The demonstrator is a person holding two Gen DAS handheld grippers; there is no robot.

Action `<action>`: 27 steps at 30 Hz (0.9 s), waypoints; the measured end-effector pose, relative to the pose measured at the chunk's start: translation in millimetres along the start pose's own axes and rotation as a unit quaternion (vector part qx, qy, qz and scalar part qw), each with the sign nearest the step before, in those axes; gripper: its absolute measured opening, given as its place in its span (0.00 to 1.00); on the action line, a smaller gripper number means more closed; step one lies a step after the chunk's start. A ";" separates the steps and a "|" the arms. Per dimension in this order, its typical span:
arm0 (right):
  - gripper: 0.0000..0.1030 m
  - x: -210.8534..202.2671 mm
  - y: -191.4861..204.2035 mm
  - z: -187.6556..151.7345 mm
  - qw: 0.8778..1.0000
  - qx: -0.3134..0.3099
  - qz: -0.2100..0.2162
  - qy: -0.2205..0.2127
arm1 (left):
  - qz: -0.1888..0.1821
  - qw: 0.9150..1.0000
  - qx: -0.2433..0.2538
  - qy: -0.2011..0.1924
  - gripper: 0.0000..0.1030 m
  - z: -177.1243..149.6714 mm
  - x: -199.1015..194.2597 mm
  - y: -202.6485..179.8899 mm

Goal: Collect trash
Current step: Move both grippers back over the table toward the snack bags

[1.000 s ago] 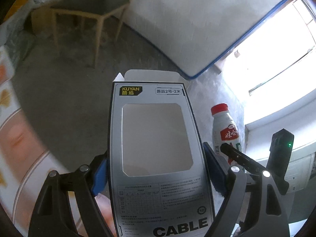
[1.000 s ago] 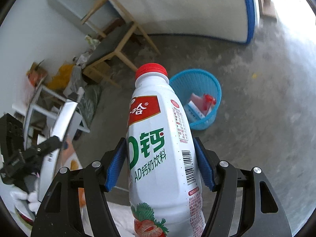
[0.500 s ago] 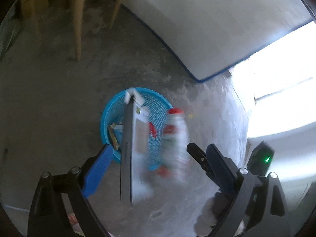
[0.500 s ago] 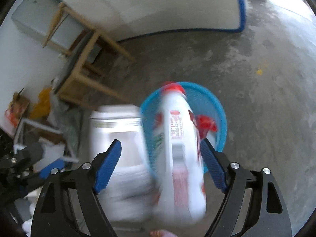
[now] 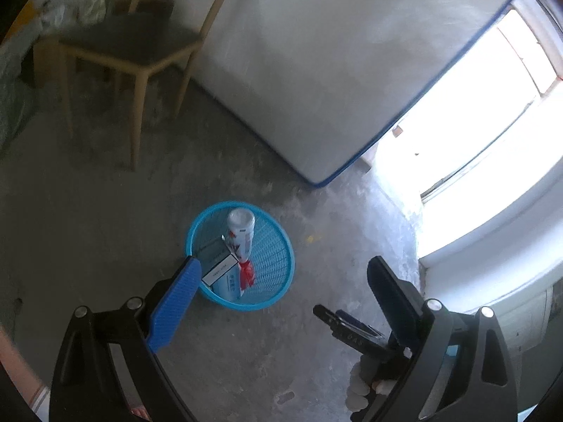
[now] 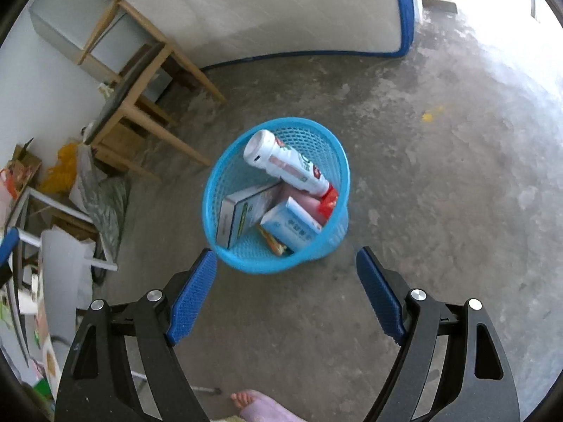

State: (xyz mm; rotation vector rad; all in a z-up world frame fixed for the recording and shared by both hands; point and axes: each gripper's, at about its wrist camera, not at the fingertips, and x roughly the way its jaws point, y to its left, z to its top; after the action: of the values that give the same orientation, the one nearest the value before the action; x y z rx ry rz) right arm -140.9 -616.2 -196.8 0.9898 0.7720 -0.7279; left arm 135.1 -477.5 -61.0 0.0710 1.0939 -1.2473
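Observation:
A blue mesh basket (image 6: 225, 176) stands on the concrete floor. In it lie a white drink bottle (image 6: 281, 161) with its red cap down, a grey cable box (image 6: 242, 211) and a light-blue carton (image 6: 292, 225). My right gripper (image 6: 286, 260) hangs above the basket's near rim, open and empty. In the left wrist view the basket (image 5: 274, 263) shows the bottle (image 5: 241, 235) and the box (image 5: 218, 270). My left gripper (image 5: 283, 270) is open over it with nothing between its fingers.
A wooden chair (image 5: 133, 45) stands behind the basket, beside a white panel with a blue edge (image 5: 316, 70) leaning on the wall. Bags and clutter (image 6: 59, 168) pile up at the left. A bare foot (image 6: 253, 401) is near the bottom edge.
Both grippers opened. The cable box left my left gripper and the bottle left my right one, and both dropped into the blue basket.

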 end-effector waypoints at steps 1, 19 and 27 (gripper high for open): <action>0.76 -6.3 0.9 -5.1 1.000 -0.003 0.000 -0.002 | -0.001 1.000 0.005 -0.006 0.90 -2.3 -8.1 -1.2; 0.76 -117.5 105.1 -66.6 0.984 -0.100 0.144 -0.015 | 0.128 0.965 -0.018 -0.230 0.90 -161.1 -313.2 45.0; 0.76 -124.4 242.4 -101.1 0.950 -0.210 0.227 0.040 | 0.225 0.912 -0.122 -0.320 0.90 -259.9 -426.2 109.1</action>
State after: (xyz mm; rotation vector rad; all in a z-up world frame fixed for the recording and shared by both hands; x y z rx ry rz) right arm -31.5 -412.3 -20.9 0.7662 0.6971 -0.1130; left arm 96.0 21.3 42.9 -0.2508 0.5968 -0.6315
